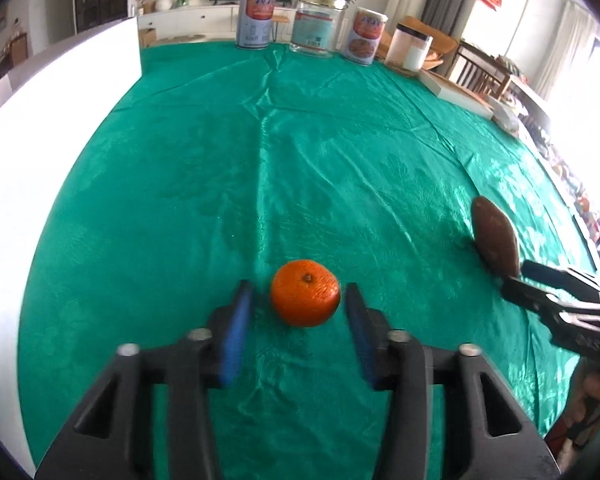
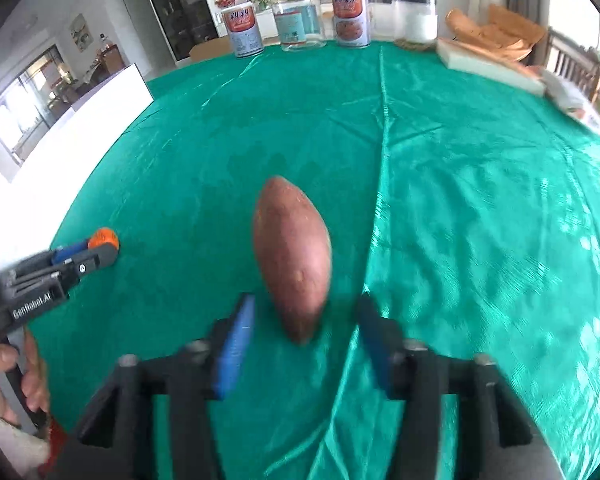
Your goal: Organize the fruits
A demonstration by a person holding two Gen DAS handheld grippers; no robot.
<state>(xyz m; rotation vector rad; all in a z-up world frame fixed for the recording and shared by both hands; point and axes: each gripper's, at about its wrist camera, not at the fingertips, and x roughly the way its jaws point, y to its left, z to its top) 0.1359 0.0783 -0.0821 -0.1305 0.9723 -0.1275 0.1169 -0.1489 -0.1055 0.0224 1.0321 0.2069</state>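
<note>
Sitting on the green cloth of the worktop (image 1: pixel 300 140), near its front edge, an orange (image 1: pixel 305 293) is lying stem up between the blue pads of the left gripper (image 1: pixel 300 300), whose fingers (image 1: pixel 240 320) are standing apart with a gap on each side of the fruit. Toward the right edge, a sweet potato (image 2: pixel 292 256) is lying lengthwise, its near tip reaching in between the fingers (image 2: pixel 236 340) of the right gripper (image 2: pixel 302 320), which are spread apart and not touching it. Along the far edge, two tins (image 1: pixel 257 19), a glass jar (image 1: pixel 318 26) and a white tub (image 1: pixel 412 49) are standing in a row. A white board (image 1: pixel 60 128) is lining the left edge.
</note>
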